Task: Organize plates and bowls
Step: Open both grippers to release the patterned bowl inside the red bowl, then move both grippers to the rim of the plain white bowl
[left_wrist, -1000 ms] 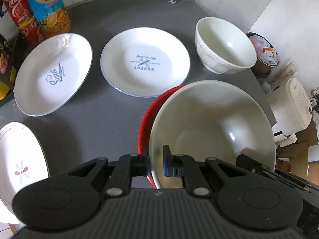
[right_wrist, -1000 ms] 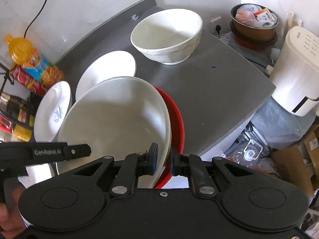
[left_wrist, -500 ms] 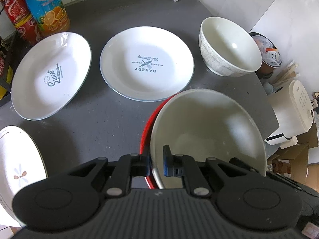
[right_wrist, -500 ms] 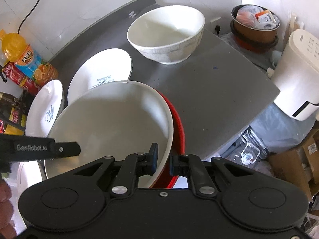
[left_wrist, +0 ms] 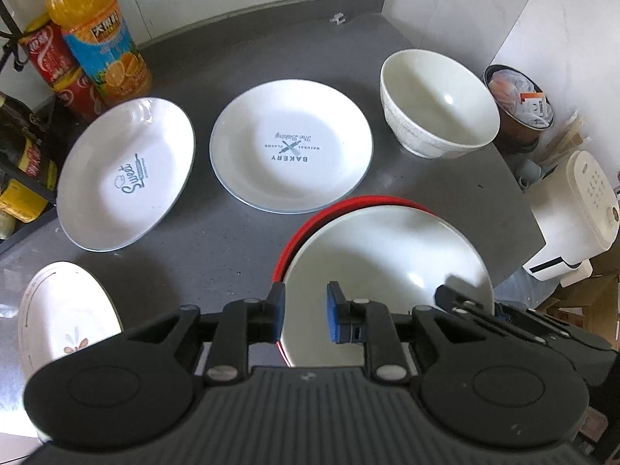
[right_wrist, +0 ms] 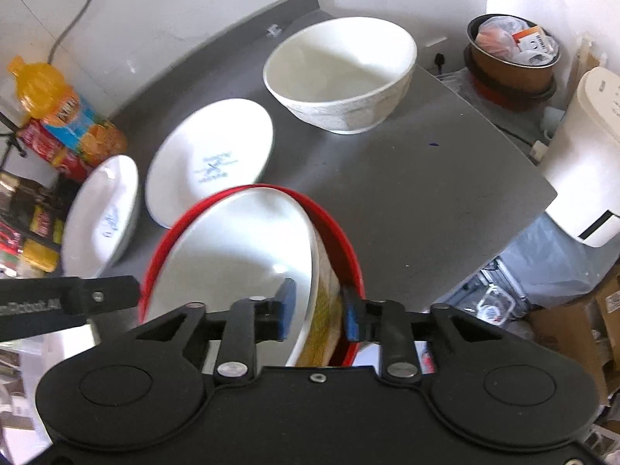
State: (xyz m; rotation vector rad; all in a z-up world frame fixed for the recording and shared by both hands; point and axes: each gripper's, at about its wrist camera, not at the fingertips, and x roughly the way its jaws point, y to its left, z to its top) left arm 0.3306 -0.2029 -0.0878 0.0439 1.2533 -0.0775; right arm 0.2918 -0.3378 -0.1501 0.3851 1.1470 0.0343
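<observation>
A wide cream bowl [left_wrist: 387,263] sits nested in a red bowl [left_wrist: 348,199] at the near right of the grey table [left_wrist: 232,240]. My left gripper [left_wrist: 305,312] straddles the two bowls' left rims; its jaws are opening and the pads stand off them. My right gripper [right_wrist: 318,310] straddles the cream bowl's [right_wrist: 240,255] right rim, inside the red bowl [right_wrist: 341,240]; its jaws are opening too, with the pads clear of the rim. A deep white bowl [left_wrist: 438,116] stands at the far right. A "Bakery" plate [left_wrist: 290,147], a "Sweet" plate [left_wrist: 128,174] and a flower plate [left_wrist: 66,321] lie to the left.
An orange juice bottle [left_wrist: 97,38] and red cans [left_wrist: 50,58] stand at the far left corner. Past the table's right edge are a white appliance [left_wrist: 581,213] and a brown pot of rubbish [left_wrist: 519,104]. Bare table [right_wrist: 426,193] lies between the stacked bowls and the deep bowl.
Both grippers were shut on the cream bowl's rim and have now parted from it. The cream bowl has settled into the red bowl. The left gripper has lifted slightly.
</observation>
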